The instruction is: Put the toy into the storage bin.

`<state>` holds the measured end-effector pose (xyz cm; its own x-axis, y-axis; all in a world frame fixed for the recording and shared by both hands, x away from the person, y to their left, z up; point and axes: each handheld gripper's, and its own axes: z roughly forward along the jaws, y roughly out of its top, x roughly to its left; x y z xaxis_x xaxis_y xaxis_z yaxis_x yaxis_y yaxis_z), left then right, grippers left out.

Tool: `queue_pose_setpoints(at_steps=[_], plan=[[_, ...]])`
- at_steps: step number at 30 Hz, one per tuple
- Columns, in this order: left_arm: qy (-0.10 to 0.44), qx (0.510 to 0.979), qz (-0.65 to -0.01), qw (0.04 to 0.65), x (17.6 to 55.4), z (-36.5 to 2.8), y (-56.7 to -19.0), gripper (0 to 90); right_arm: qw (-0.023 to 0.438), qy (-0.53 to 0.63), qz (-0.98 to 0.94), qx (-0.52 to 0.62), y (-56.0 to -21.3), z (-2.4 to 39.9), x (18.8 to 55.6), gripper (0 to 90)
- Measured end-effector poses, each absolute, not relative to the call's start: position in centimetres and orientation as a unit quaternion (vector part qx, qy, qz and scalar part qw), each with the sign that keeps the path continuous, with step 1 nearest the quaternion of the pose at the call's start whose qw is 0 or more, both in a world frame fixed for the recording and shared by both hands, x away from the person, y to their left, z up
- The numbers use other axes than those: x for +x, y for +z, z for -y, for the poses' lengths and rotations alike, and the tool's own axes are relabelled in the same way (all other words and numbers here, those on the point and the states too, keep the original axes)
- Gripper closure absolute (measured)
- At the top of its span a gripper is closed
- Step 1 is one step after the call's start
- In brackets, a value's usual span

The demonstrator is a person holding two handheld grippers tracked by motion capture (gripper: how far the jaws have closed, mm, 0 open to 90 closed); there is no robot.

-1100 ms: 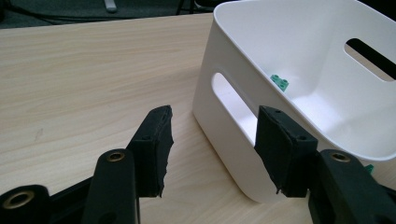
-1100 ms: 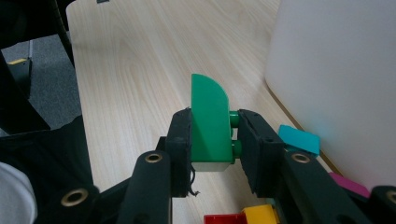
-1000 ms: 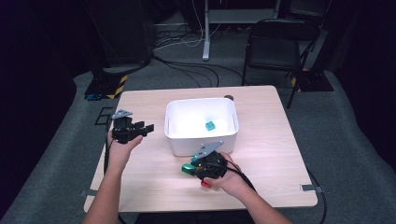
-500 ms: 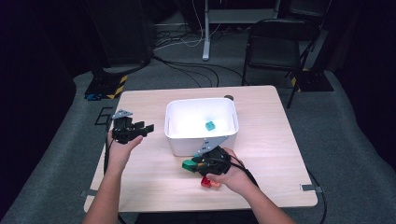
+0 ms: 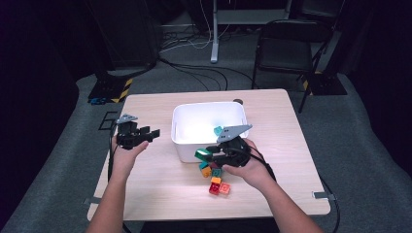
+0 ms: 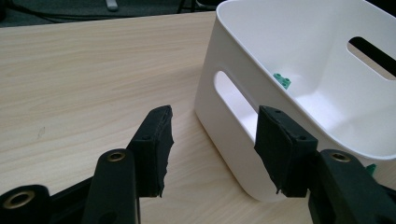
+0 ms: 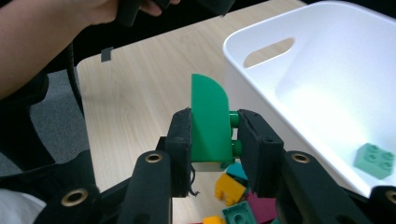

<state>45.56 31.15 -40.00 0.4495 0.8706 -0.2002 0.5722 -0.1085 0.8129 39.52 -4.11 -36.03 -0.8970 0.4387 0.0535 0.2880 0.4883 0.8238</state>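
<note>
1. I am gripping a green plastic building piece with a rounded top (image 7: 210,122) in the right gripper (image 7: 212,140); its black jaws are pressing on the piece from both sides, studs facing one pad.

2. In the high view, the right gripper (image 5: 214,154) is holding that green piece (image 5: 202,155) just in front of the near wall of the white plastic bin (image 5: 187,145), above the loose pile on the light wooden table (image 5: 145,184).

3. I am keeping the left gripper (image 6: 212,140) idle, with its jaws standing wide apart and nothing between them. It is pointing at the bin's left end (image 6: 219,116), close to the slot handle but not touching it. In the high view it (image 5: 145,135) is sitting left of the bin.

4. Done so far, as I am judging it: one small teal brick (image 7: 375,160) is lying on the bin floor, also showing in the left gripper view (image 6: 282,80).

5. In hand now: the green piece is off the table but not yet over the rim, so I am counting this as the carry toward the bin.

6. Left to do: a cluster of small bricks is waiting on the table beneath the right gripper, among them an orange one (image 5: 207,171), a teal one (image 5: 216,172) and a red pair (image 5: 219,187) nearer me. Most of the sorting is ahead.
</note>
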Motion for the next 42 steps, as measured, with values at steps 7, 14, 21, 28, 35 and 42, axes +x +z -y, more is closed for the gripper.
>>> queue_pose_setpoints(at_steps=[7, 14, 21, 28, 35, 42], plan=[[0.167, 0.725, -0.497, 0.446, 45.6, -31.3, -40.0, 45.7, 0.099, 0.465, -0.851, 0.224, -34.4, 5.0, 41.1, 66.2], [0.167, 0.724, -0.498, 0.447, 45.6, -31.2, -40.0, 45.7, 0.111, 0.459, -0.847, 0.243, -33.8, 5.2, 43.1, 66.2], [0.168, 0.725, -0.497, 0.447, 45.6, -31.2, -40.0, 45.8, 0.121, 0.448, -0.848, 0.257, -33.9, 4.9, 44.9, 66.2], [0.166, 0.725, -0.498, 0.446, 45.6, -31.3, -40.0, 45.7, 0.13, 0.437, -0.849, 0.269, -34.1, 4.3, 46.7, 66.1], [0.165, 0.726, -0.497, 0.446, 45.6, -31.2, -40.1, 45.8, 0.136, 0.426, -0.848, 0.285, -34.6, 4.1, 48.4, 66.1], [0.165, 0.726, -0.498, 0.445, 45.7, -31.3, -40.1, 45.8, 0.14, 0.42, -0.846, 0.298, -35.2, 4.0, 49.9, 66.1]])
